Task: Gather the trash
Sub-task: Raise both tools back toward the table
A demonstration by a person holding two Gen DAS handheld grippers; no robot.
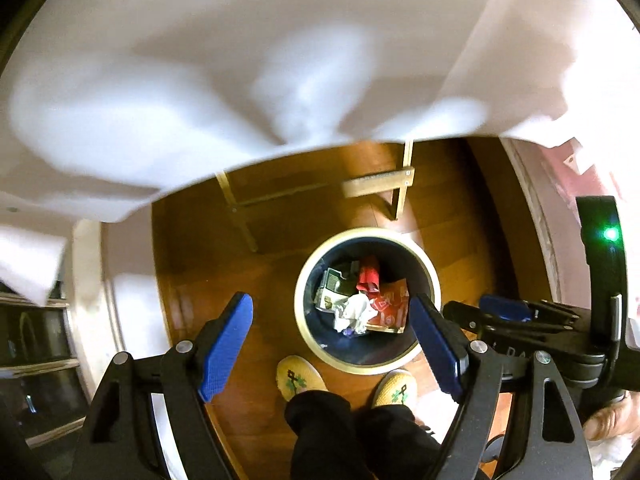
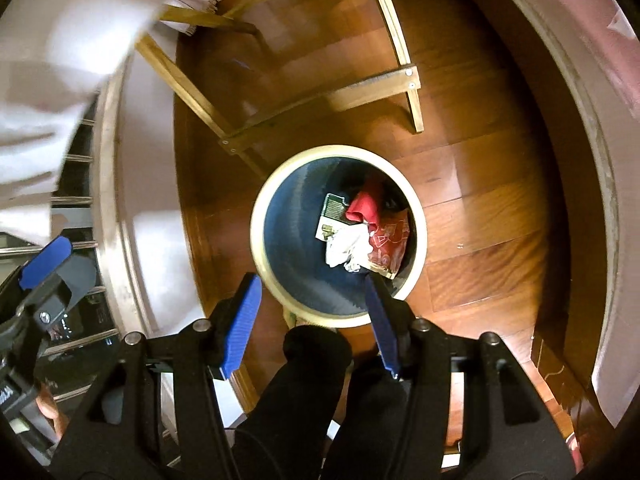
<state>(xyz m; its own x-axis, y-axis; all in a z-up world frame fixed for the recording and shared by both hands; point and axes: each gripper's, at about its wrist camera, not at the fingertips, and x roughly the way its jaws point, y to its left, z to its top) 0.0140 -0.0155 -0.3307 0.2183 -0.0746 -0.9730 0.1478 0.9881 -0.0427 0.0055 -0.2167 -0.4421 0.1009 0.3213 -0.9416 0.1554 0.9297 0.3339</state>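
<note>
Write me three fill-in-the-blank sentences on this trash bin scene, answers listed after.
1. The round trash bin stands on a ____ floor.
2. Both grippers, left gripper and right gripper, have their jaws ____, with nothing between them.
3. The crumpled tissue lies ____ the bin, beside a red wrapper.

Answers: wooden; open; inside

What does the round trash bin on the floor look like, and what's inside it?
The trash bin is round, with a pale cream rim and a dark blue inside. It stands upright and open on the brown wooden floor, near a wooden frame. Inside lie crumpled white paper, something red, a red printed wrapper and a dark printed packet. Two slippered feet stand close by its edge.
</note>
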